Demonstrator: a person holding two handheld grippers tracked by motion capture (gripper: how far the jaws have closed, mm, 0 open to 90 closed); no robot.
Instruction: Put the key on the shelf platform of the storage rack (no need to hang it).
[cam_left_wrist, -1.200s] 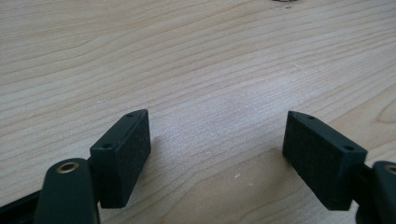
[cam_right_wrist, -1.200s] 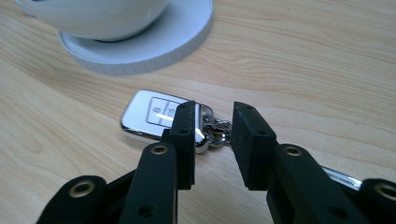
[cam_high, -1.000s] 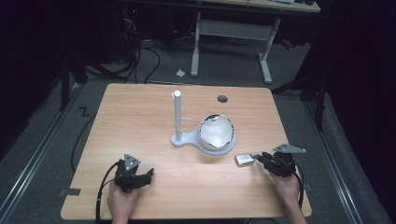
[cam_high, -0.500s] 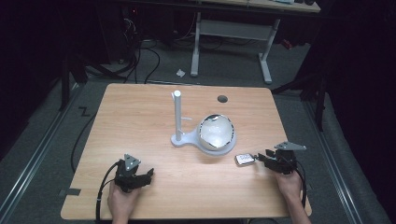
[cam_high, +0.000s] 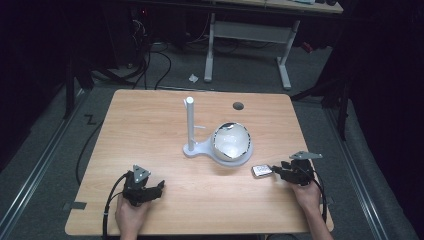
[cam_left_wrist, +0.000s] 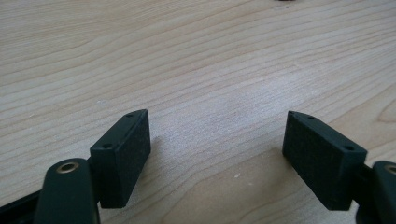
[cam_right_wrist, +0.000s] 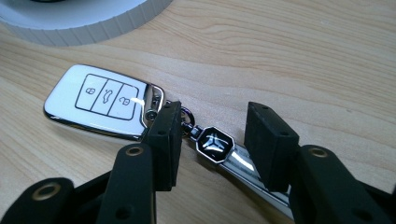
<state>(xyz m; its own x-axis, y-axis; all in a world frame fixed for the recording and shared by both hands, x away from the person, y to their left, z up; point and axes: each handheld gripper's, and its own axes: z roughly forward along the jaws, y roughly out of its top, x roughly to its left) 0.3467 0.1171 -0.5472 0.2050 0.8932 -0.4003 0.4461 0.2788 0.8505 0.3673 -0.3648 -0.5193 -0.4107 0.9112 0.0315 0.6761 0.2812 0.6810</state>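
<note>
While both hands rest near the front edge of the wooden table (cam_high: 150, 125), the only container on it is a shallow round bowl (cam_high: 232, 142) sitting on the wide end of a white stand (cam_high: 196, 149), right of the stand's upright white post (cam_high: 190, 122). The bowl's inside looks pale and glossy, with a dark rim toward the back; whether anything lies in it cannot be told from the high view. In the right gripper view a curved, ridged white edge of that stand's base (cam_right_wrist: 93, 23) crosses the top left corner.

Just right of the bowl and stand, flat on the table, lies a white car key fob (cam_right_wrist: 100, 100) with three button icons outlined in black and a chrome rim. From its near end a small ring leads to a black octagonal emblem (cam_right_wrist: 214, 143) and a shiny metal strip (cam_right_wrist: 252, 175) that runs on toward the camera.

The right gripper (cam_right_wrist: 212, 140) is low over this key chain, its jaws apart on either side of the emblem: one pad stands against the fob's chrome end, the other just beyond the emblem, and neither is pressing on it. In the high view the fob (cam_high: 261, 170) sits just left of the right gripper (cam_high: 292, 171), held by the right hand (cam_high: 306, 192).

The left gripper (cam_left_wrist: 217, 154) lies on bare wood at the table's front left, its jaws wide apart with nothing between them. The left hand (cam_high: 131, 216) holds it, well apart from the stand. A dark round hole (cam_high: 238, 106) marks the table's far side.
</note>
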